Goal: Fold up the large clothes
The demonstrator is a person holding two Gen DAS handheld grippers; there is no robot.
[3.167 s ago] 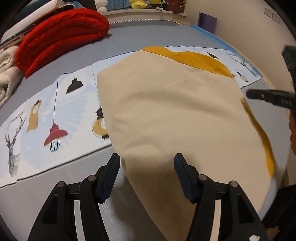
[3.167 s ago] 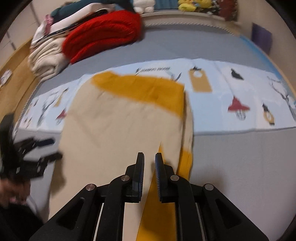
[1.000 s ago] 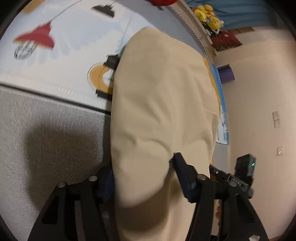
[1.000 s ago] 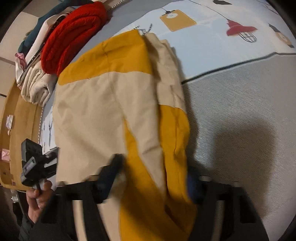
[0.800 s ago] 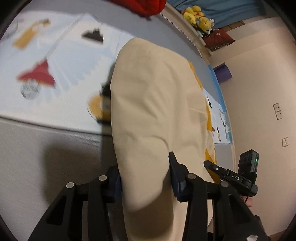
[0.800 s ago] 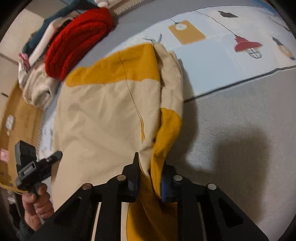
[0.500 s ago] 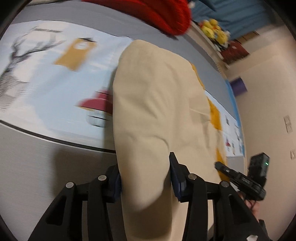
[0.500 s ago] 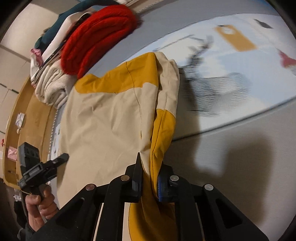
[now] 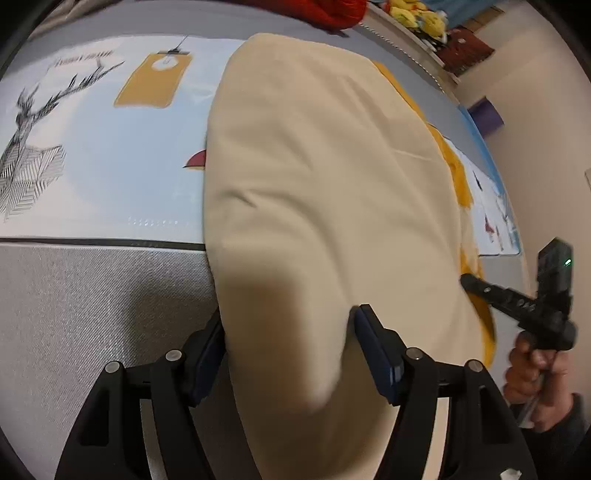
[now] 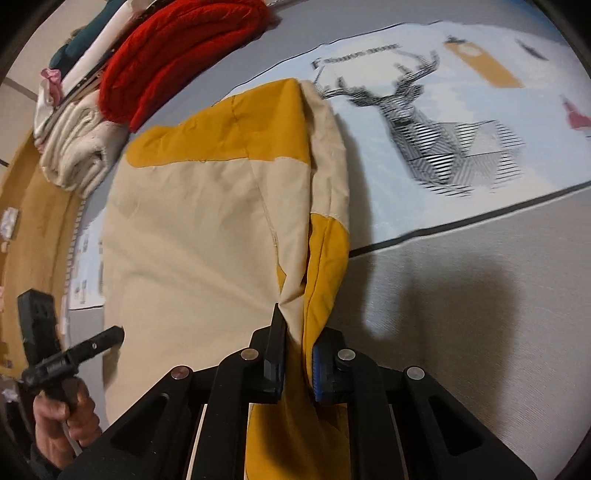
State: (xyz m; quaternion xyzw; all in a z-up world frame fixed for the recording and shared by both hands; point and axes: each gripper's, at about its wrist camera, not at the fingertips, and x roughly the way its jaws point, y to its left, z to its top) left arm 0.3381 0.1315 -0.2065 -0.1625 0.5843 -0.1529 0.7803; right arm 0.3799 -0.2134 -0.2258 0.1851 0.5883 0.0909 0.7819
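A large beige and mustard-yellow garment [image 9: 325, 177] lies across the printed mat, its near end lifted. My left gripper [image 9: 288, 332] holds a thick fold of the beige cloth between its jaws. My right gripper [image 10: 299, 343] is shut on the garment's [image 10: 207, 229] bunched beige-and-yellow edge. The right gripper also shows in the left wrist view [image 9: 532, 302], held in a hand at the far right. The left gripper shows in the right wrist view [image 10: 66, 354] at the lower left.
A printed mat [image 9: 92, 147] with deer and lamp drawings lies on the grey surface [image 9: 92, 302]. A red knit blanket [image 10: 177, 55] and cream folded textiles [image 10: 77, 147] are stacked at the far edge. Yellow plush toys [image 9: 417, 18] and a purple item [image 9: 487, 114] sit by the wall.
Both grippers closed on the garment's near end and lifted it. The garment has shifted sideways over the mat, so the deer print is now beside it.
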